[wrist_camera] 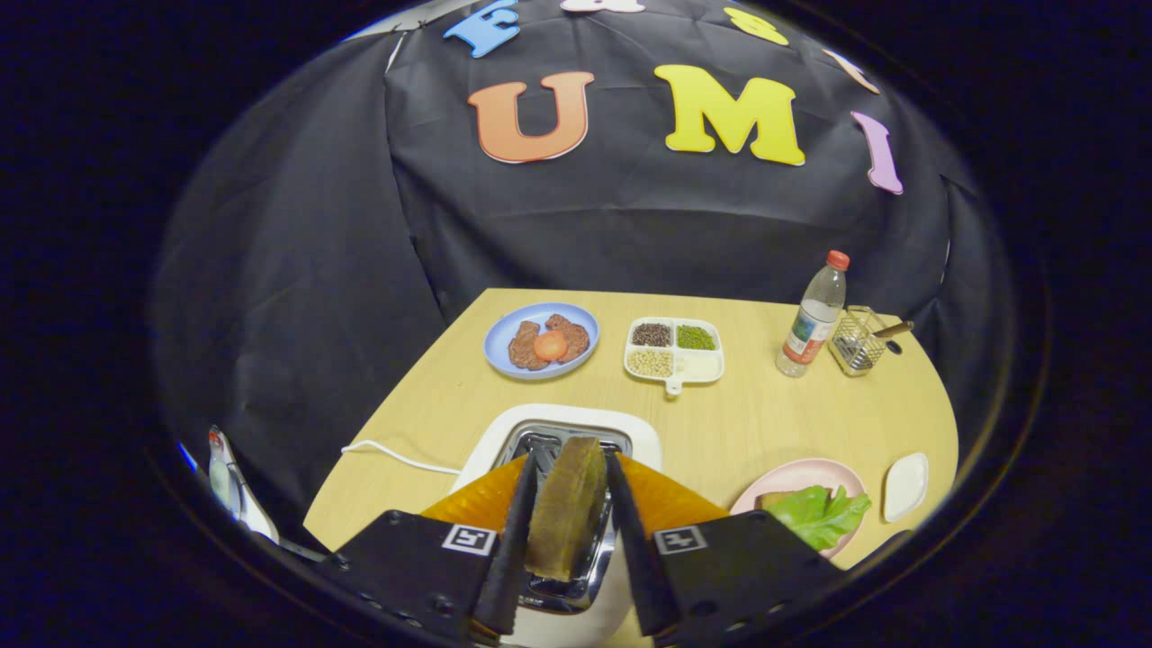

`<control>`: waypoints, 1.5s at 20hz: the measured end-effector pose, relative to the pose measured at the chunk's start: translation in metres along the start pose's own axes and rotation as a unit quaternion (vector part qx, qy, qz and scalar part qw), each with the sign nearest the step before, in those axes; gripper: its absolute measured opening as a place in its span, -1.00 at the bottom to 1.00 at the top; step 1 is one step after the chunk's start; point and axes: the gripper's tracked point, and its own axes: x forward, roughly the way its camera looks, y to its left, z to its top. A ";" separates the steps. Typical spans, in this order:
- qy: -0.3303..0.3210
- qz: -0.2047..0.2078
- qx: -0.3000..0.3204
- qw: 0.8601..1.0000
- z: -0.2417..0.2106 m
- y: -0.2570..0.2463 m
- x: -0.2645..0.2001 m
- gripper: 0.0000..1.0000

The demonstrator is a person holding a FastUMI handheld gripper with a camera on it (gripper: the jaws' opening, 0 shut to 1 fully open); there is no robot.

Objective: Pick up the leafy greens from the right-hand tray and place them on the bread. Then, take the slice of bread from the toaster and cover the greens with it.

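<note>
Gripper [567, 531]: both fingers press the flat sides of the bread slice [565, 517], which stands on edge between them, directly above the toaster [630, 430] slot. Toaster white, its cord [396, 457] running left across the wooden table [756, 423]. Near right of the fingers: pink plate [792, 472] carrying leafy greens [819, 515] laid over a second bread slice [781, 497]. Just right of it, a small white dish [905, 486]. Far side: blue plate [504, 337] with meat pieces and an orange round item, a divided tray [675, 382] of grains, a water bottle [813, 317], a wire holder [857, 342].
</note>
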 end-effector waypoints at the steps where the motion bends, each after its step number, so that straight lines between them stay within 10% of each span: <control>1: 0.002 -0.007 -0.005 1.000 -0.001 -0.003 -0.002 -0.29; 5: -0.005 -0.013 -0.029 0.999 0.002 0.001 -0.010 -0.76; 17: -0.113 0.012 -0.046 0.992 0.070 0.017 -0.111 -0.77; 30: -0.110 -0.033 0.067 0.991 0.034 -0.128 -0.100 -0.76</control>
